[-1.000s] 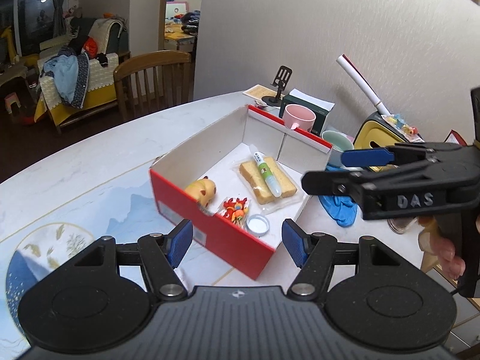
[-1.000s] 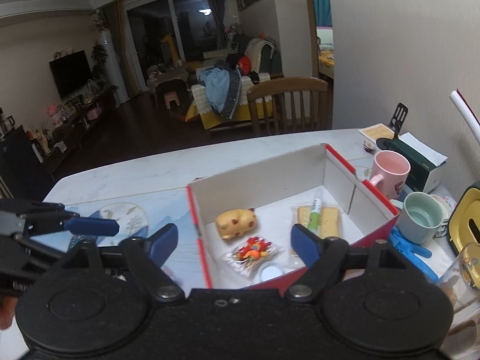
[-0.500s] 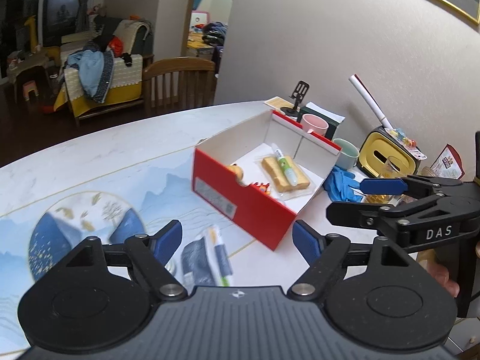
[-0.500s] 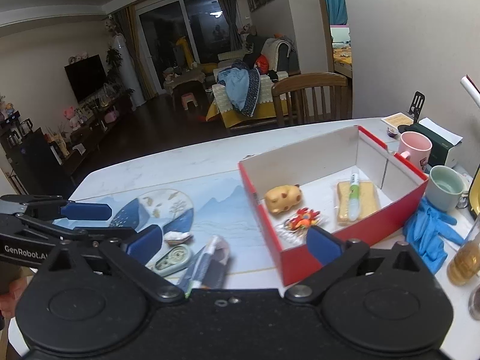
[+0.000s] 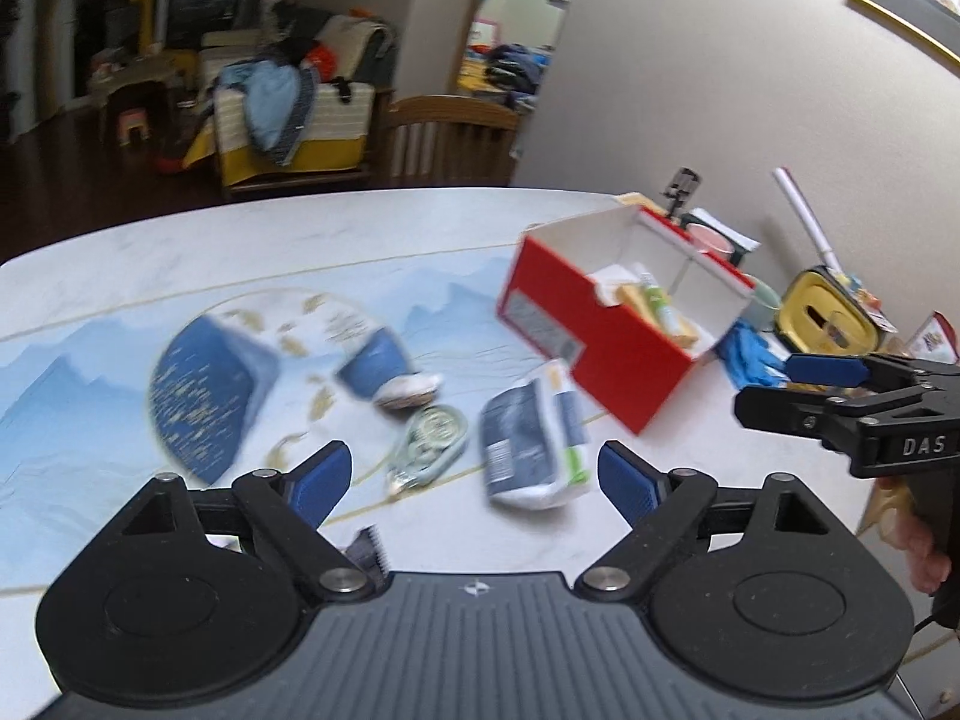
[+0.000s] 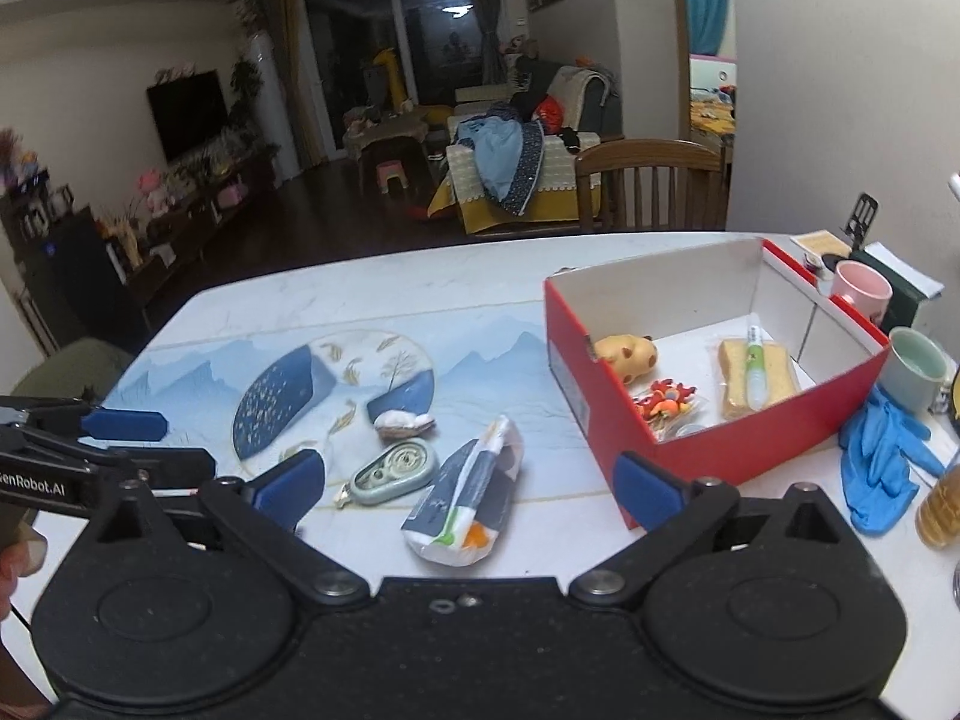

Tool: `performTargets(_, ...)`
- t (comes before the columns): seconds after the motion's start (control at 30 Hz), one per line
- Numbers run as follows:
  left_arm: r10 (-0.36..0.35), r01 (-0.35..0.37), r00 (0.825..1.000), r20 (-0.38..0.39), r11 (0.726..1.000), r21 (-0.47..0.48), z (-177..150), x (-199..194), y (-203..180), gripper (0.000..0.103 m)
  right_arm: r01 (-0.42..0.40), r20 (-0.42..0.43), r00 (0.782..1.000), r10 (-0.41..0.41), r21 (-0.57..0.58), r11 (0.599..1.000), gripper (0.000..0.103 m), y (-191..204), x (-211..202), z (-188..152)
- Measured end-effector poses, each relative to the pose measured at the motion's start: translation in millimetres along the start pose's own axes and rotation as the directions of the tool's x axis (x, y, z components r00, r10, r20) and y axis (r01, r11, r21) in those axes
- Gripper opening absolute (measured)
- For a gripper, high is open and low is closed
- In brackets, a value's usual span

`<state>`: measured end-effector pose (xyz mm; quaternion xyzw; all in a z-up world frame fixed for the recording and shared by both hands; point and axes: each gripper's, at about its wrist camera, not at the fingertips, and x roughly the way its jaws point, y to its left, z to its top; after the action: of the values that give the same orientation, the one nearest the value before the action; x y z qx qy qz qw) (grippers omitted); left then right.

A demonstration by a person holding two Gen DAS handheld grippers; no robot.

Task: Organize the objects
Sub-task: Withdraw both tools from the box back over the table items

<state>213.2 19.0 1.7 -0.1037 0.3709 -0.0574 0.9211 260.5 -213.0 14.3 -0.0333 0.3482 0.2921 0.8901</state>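
Observation:
A red box [image 6: 720, 468] with white inner walls stands on the table's right half. It holds a yellow toy [image 6: 627, 354], a red-orange trinket packet [image 6: 663, 399] and a glue stick on a wrapped sponge [image 6: 756, 369]. Left of the box lie a blue-white packet [image 6: 468, 498], a green correction tape [image 6: 393, 471] and a small white-brown shell-like piece [image 6: 405, 423]. My right gripper [image 6: 471, 480] is open above the packet and tape, apart from them. My left gripper [image 5: 474, 474] hovers over the same items, its jaws opening and nothing between them. The packet [image 5: 531, 444] and box [image 5: 600, 360] are blurred here.
Blue gloves [image 6: 882, 468], a green mug [image 6: 915, 366], a pink mug [image 6: 861, 288] and an amber bottle [image 6: 939, 510] crowd the table's right end by the wall. A yellow case [image 5: 825, 312] stands there too. A wooden chair [image 6: 654, 186] is at the far edge.
Both grippers have drawn back and left from the box, which now sits farther right. The loose packet, tape and shell piece have come into view. Both pairs of jaws have widened.

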Motion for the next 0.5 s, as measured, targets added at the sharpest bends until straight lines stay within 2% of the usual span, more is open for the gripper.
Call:
performTargets(0.13,0.036,-0.036,0.999,0.005,0.999,-0.037,-14.4,-5.9,21.9,0.094,0.004,-0.017,1.0,-0.005,-0.025,1.0,0.102,13.5,7.2,-3.6)
performTargets(0.2,0.056,-0.055,0.998,0.006,0.997,-0.053,-22.7,-9.2,33.4,0.102,0.005,-0.029,1.0,-0.006,-0.026,1.0,0.102,18.1,12.2,-5.3)
performTargets(0.4,0.089,-0.09,0.996,-0.011,0.99,-0.112,-42.4,-11.4,66.4,0.102,0.026,-0.065,0.997,-0.029,-0.045,0.999,0.102,28.5,32.5,-11.3)
performTargets(0.5,0.121,-0.123,0.992,-0.022,0.986,-0.113,-50.8,-9.4,78.3,0.102,0.031,-0.081,0.996,-0.034,-0.042,0.999,0.102,30.1,42.2,-14.0)
